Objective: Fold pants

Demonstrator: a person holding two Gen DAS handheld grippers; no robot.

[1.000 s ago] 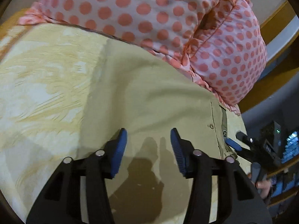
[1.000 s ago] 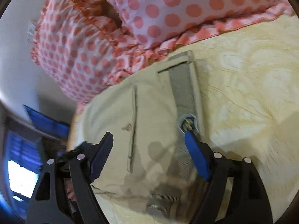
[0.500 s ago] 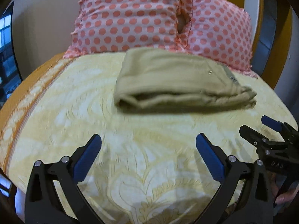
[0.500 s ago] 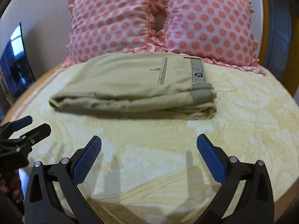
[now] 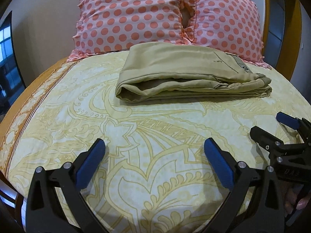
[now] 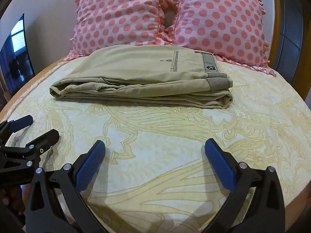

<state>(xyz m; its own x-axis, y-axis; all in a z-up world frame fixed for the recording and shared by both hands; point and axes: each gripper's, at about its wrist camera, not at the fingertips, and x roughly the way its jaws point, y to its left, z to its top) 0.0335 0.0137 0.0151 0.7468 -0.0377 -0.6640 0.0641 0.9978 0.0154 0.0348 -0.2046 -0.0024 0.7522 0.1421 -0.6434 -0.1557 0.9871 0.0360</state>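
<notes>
The khaki pants (image 5: 186, 73) lie folded in a flat stack on the yellow patterned bed cover (image 5: 136, 136), close to the pillows; they also show in the right wrist view (image 6: 143, 75), waistband to the right. My left gripper (image 5: 154, 149) is open and empty, well short of the pants, above the near part of the bed. My right gripper (image 6: 154, 149) is open and empty too, at about the same distance. The right gripper appears at the right edge of the left wrist view (image 5: 272, 130), and the left gripper at the left edge of the right wrist view (image 6: 33, 128).
Two pink pillows with red dots (image 5: 167, 13) stand against the headboard behind the pants, also seen in the right wrist view (image 6: 169, 13). A wooden bed frame (image 5: 285, 38) rises at the right. A dark screen (image 6: 17, 44) stands at the left by the wall.
Both grippers have drawn back from on top of the pants to the near side of the bed and opened wider. The pants lie still and folded.
</notes>
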